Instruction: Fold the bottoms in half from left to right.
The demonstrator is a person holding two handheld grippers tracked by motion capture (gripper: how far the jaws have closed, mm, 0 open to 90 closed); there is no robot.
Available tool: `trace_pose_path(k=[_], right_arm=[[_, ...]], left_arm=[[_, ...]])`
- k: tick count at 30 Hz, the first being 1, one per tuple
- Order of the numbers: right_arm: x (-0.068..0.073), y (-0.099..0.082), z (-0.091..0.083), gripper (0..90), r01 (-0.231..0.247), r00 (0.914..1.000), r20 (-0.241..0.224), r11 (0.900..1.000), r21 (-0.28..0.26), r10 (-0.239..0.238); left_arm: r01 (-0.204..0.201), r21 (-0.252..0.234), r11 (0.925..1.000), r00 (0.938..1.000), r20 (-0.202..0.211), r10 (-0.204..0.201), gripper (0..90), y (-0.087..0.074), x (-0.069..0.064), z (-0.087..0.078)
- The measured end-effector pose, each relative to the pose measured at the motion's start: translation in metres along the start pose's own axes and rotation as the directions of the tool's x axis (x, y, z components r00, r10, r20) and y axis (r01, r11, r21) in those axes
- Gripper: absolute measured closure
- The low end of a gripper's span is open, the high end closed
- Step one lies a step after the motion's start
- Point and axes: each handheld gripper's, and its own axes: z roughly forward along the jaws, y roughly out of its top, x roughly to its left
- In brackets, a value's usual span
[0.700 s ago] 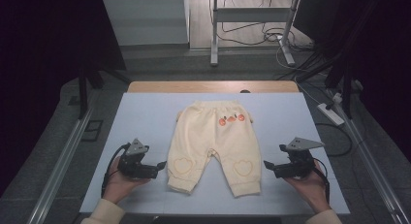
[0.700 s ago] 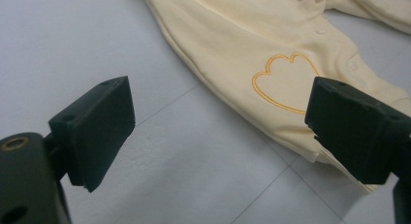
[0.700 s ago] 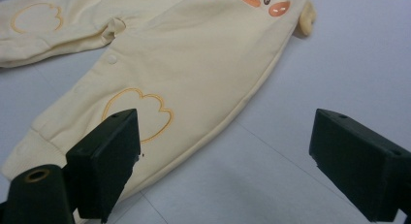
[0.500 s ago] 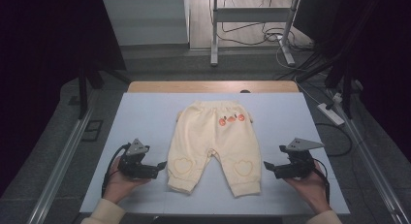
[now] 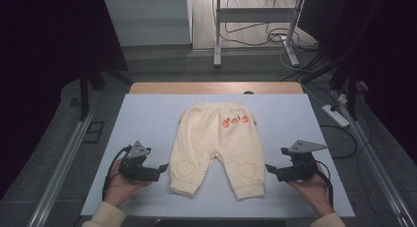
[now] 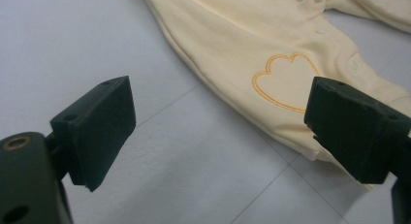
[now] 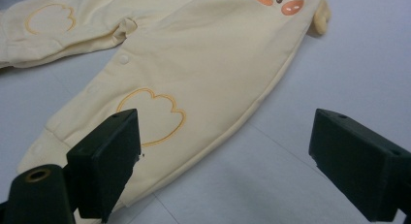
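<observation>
One pair of baby trousers point(image 5: 216, 148) flat on bench point(image 5: 147, 119); two hand-held grippers, left hand-held gripper point(image 5: 163, 169) at 8 o'clock, right hand-held gripper point(image 5: 269, 169) at 4, both wide, empty.

Very little differs from the earlier pictures. The left hand-held gripper point(image 5: 163, 167) has edged slightly nearer the hem of the cream baby trousers point(image 5: 216, 143), and the right hand-held gripper point(image 5: 269, 168) likewise sits marginally closer.
</observation>
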Motion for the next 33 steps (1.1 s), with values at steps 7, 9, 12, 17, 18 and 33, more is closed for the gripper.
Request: trace_pose_path(k=[7,9,12,17,18,33], right_arm=[[0.002,0.001,0.001,11.7,-0.012,0.9998,-0.016,0.9999,-0.002,0.012],[0.004,0.003,0.002,11.7,-0.020,0.9991,-0.038,0.9998,-0.001,0.020],[0.008,0.007,0.002,11.7,-0.024,0.9984,-0.051,0.9995,-0.021,0.023],[0.016,0.012,0.004,11.7,-0.005,0.9986,-0.052,0.9998,-0.021,0.004],[0.017,0.012,0.005,11.7,-0.003,0.9985,-0.054,0.9998,-0.019,0.002],[0.032,0.023,0.022,13.4,0.021,0.9959,-0.087,0.9998,-0.006,-0.021]], left_arm=[[-0.007,0.000,1.0000,1.0000,-0.006,0.007,11.6,-0.001,0.000,0.001],[-0.010,-0.002,0.9999,1.0000,0.001,0.010,11.6,0.000,0.000,0.001],[-0.008,-0.009,0.9999,0.9999,0.008,0.008,11.6,0.000,0.001,0.001],[-0.011,-0.016,0.9998,0.9999,0.007,0.011,11.6,0.000,0.001,0.000],[-0.011,-0.015,0.9998,0.9999,0.008,0.011,11.6,0.000,0.000,0.001],[-0.003,-0.023,0.9997,0.9997,0.025,0.003,11.1,0.001,0.001,0.001]])
